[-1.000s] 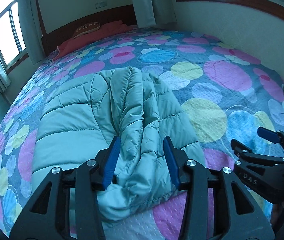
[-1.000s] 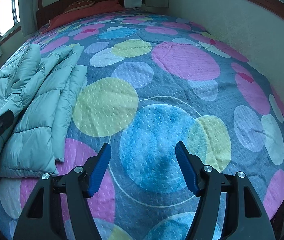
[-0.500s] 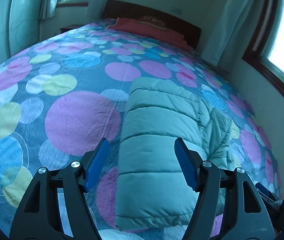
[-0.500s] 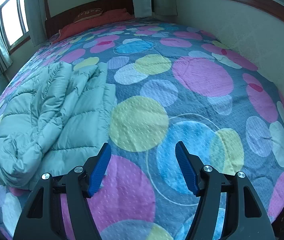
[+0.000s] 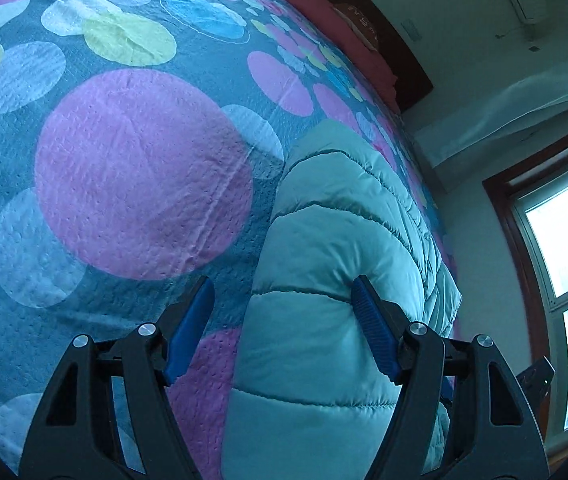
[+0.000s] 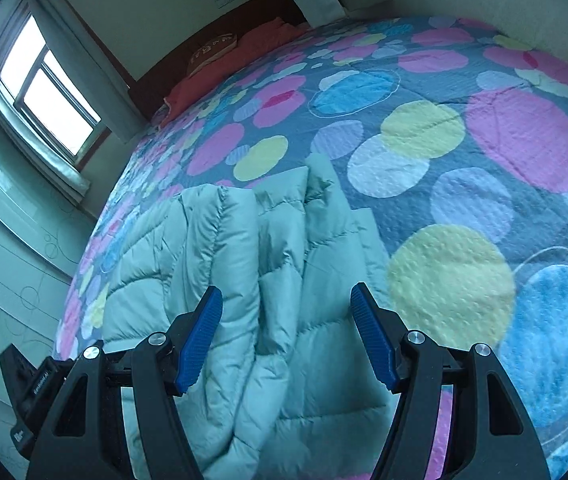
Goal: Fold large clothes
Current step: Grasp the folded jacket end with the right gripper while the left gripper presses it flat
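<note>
Left gripper: a second ago its jaws stood close about a bunched fold of the puffer jacket; now they are opening, wide apart, the jacket's smooth quilted side between them but ungripped. Its view has rolled: window now at right edge, headboard upper right.

Right gripper: earlier over bare dotted bedspread, jacket at far left of frame; now the jacket fills lower centre, between the spread jaws. Left gripper's body shows at lower left.
</note>
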Motion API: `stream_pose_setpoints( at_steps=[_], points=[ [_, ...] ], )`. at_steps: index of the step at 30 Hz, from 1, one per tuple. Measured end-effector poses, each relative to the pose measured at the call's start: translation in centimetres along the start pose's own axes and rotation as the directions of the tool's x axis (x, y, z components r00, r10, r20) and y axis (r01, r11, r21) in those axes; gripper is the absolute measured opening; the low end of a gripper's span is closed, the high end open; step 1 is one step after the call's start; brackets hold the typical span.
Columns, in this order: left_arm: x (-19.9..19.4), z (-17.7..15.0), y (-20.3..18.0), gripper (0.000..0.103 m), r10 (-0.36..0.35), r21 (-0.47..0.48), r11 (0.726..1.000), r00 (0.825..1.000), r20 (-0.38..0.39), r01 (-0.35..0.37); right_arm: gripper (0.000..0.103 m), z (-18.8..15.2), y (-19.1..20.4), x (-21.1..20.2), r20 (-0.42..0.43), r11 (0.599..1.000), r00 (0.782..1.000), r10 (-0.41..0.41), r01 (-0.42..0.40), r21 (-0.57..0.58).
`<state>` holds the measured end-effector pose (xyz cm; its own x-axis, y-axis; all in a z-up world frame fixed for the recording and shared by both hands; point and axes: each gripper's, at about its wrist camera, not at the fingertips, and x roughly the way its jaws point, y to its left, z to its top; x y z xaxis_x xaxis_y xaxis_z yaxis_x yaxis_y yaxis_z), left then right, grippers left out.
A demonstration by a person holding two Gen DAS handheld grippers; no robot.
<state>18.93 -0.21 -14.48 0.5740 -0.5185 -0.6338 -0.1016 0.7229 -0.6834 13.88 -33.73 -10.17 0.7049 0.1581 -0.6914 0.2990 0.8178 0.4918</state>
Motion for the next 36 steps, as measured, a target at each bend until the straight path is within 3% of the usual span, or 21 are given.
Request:
stream_pose_setpoints(
  at_steps=[7, 8, 9, 12, 14, 20, 24, 28, 31, 34, 36],
  points=[
    [1.0, 0.0, -0.1, 0.071, -0.016, -0.005, 1.000, 0.999, -0.028, 0.016, 0.066, 0.6, 0.6, 2.9, -0.039, 0.998, 0.998, 0.056, -0.055, 0.030],
    [1.2, 0.0, -0.2, 0.071, -0.015, -0.001, 1.000, 0.999, -0.031, 0.015, 0.055, 0.6, 0.6, 3.1, -0.036, 0.998, 0.998, 0.056, -0.055, 0.028],
    [1.3, 0.1, -0.3, 0.071, -0.016, 0.001, 1.000, 0.999, -0.035, 0.016, 0.036, 0.6, 0.7, 3.3, -0.039, 0.998, 0.997, 0.064, -0.063, 0.026],
    [1.7, 0.2, -0.8, 0.071, -0.014, 0.007, 1.000, 0.999, -0.047, 0.014, 0.015, 0.8, 0.7, 3.7, -0.057, 0.996, 0.995, 0.087, -0.086, 0.017],
    [1.8, 0.2, -1.3, 0.071, -0.014, 0.012, 1.000, 0.998, -0.064, 0.015, 0.012, 1.1, 0.7, 3.0, -0.033, 0.997, 0.996, 0.083, -0.083, -0.004],
    [1.4, -0.4, -2.7, 0.071, -0.001, 0.060, 0.998, 0.998, -0.066, 0.005, 0.010, 2.0, -1.2, 2.0, -0.002, 1.000, 1.000, 0.028, -0.028, -0.010],
    [3.1, -0.9, -2.8, 0.077, 0.006, 0.064, 0.998, 0.995, -0.104, 0.001, 0.010, 2.1, -3.4, 2.6, -0.023, 1.000, 1.000, 0.012, -0.011, 0.018],
    [4.9, -1.5, -3.6, 0.080, 0.035, 0.123, 0.992, 0.992, -0.120, -0.020, 0.010, 1.9, -5.2, 3.6, -0.047, 0.999, 0.999, 0.026, -0.024, 0.043],
    [5.0, -1.6, -3.6, 0.080, 0.038, 0.115, 0.993, 0.991, -0.125, -0.023, 0.010, 2.2, -6.2, 4.0, -0.075, 0.993, 0.995, 0.071, -0.064, 0.095],
    [4.5, -1.7, -3.6, 0.080, 0.029, 0.116, 0.993, 0.991, -0.128, -0.014, 0.017, 2.2, -6.5, 3.1, -0.087, 0.989, 0.992, 0.093, -0.082, 0.127],
    [3.9, -2.0, -3.5, 0.080, 0.018, 0.114, 0.994, 0.991, -0.130, -0.003, 0.028, 1.9, -6.5, 1.9, -0.089, 0.986, 0.991, 0.103, -0.089, 0.144]
  ],
)
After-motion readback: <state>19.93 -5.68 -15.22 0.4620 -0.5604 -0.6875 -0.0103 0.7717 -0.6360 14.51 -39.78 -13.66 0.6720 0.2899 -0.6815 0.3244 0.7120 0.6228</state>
